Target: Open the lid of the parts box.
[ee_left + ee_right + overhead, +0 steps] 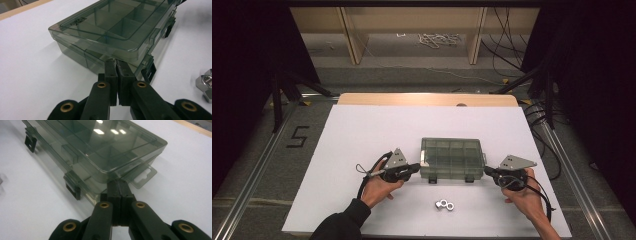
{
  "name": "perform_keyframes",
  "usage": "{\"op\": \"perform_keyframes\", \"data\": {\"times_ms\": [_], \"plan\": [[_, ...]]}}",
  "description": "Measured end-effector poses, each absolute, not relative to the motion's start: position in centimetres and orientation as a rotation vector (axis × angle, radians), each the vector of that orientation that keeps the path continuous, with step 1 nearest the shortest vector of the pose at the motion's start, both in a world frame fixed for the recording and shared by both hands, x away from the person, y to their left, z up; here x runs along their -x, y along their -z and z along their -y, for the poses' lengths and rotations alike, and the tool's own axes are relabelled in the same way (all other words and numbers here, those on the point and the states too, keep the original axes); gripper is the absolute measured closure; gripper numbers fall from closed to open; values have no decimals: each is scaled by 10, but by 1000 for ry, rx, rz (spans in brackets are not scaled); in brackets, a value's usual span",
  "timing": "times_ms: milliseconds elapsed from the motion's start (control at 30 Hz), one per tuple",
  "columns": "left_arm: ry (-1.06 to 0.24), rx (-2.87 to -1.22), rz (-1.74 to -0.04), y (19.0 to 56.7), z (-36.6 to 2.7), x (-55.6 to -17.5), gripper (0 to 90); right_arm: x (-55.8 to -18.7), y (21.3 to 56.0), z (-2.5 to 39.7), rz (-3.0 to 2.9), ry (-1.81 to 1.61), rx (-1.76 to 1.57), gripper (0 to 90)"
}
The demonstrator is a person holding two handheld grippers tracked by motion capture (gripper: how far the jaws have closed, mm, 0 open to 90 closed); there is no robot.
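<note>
Smoky-grey translucent plastic compartment box (452,158) sits on the white table (362,135), lid down, squarely between the two tools. Left tool (417,168) is at the box's left end, right tool (487,171) at its right end, both near the front corners.

Left tool (116,65): jaws pressed together, nothing visibly between them, tips touching the box (110,32) at its lower corner, just under the lid lip. Right tool (119,184): same, jaws closed with no gap, tips butted against the box (97,150) corner beside the flat hang tab (142,178).

Two black latches (72,188) hang off the front edge, to the side of each tool; they look unclipped, can't confirm.

Handling, my read: box is light, thin-walled, stiff but will flex and crack if pinched hard. Smooth plastic on a smooth sheet, so it'll skate when pushed from one end; brace the opposite end. Best holds: lid lip at a front corner, or the hang tab. Avoid the broad lid panel, too slick and bendy.

Shiny metal hex nuts (444,204) lie loose on the table behind the tools, toward the person.
</note>
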State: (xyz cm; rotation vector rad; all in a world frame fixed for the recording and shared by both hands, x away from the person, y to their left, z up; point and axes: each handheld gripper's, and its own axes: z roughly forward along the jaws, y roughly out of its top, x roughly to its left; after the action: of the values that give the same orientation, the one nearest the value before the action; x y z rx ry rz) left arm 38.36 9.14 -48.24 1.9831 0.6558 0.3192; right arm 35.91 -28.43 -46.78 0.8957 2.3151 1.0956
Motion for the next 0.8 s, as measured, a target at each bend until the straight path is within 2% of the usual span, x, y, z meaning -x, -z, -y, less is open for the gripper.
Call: {"op": "perform_keyframes", "data": {"times_ms": [800], "plan": [[-393, -1928, -640, 458, -91, -404, 874, -377, 458, 273, -2131, -1216, -811, 900]]}}
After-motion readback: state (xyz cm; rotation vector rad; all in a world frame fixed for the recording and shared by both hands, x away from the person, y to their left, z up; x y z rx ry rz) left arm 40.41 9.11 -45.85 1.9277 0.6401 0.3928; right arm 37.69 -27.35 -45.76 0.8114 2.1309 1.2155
